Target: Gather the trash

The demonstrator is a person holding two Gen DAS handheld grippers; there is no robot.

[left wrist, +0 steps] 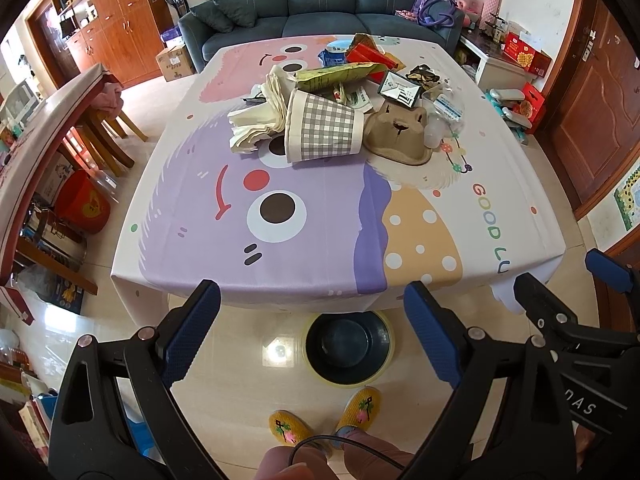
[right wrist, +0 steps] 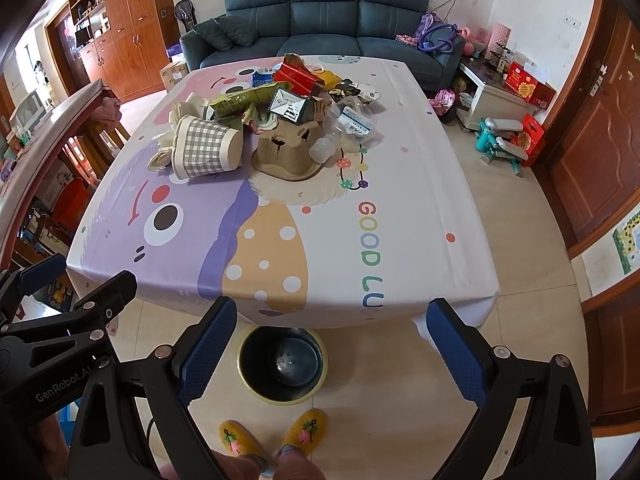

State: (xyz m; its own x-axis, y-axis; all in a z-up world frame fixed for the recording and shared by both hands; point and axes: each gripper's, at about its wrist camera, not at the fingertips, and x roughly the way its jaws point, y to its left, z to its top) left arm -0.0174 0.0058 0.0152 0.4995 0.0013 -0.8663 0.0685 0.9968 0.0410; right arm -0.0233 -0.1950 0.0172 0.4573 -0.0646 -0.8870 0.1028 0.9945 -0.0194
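Note:
A heap of trash lies on the far half of the table (left wrist: 320,240) (right wrist: 400,240): a checked paper cup (left wrist: 322,128) (right wrist: 206,148) on its side, a brown pulp cup carrier (left wrist: 400,134) (right wrist: 288,152), crumpled beige paper (left wrist: 256,120), a green wrapper (left wrist: 340,74) (right wrist: 248,100), a clear plastic bottle (left wrist: 444,118) (right wrist: 348,124) and a red carton (left wrist: 370,56) (right wrist: 298,76). A dark bin with a yellow rim (left wrist: 347,348) (right wrist: 283,362) stands on the floor below the table's near edge. My left gripper (left wrist: 316,334) and right gripper (right wrist: 334,350) hang open above the floor, holding nothing.
A person's feet in yellow slippers (left wrist: 324,420) (right wrist: 272,436) stand by the bin. A blue sofa (left wrist: 320,4) sits behind the table. A wooden table with stools (left wrist: 60,120) is at the left; boxes and toys (right wrist: 508,136) lie at the right.

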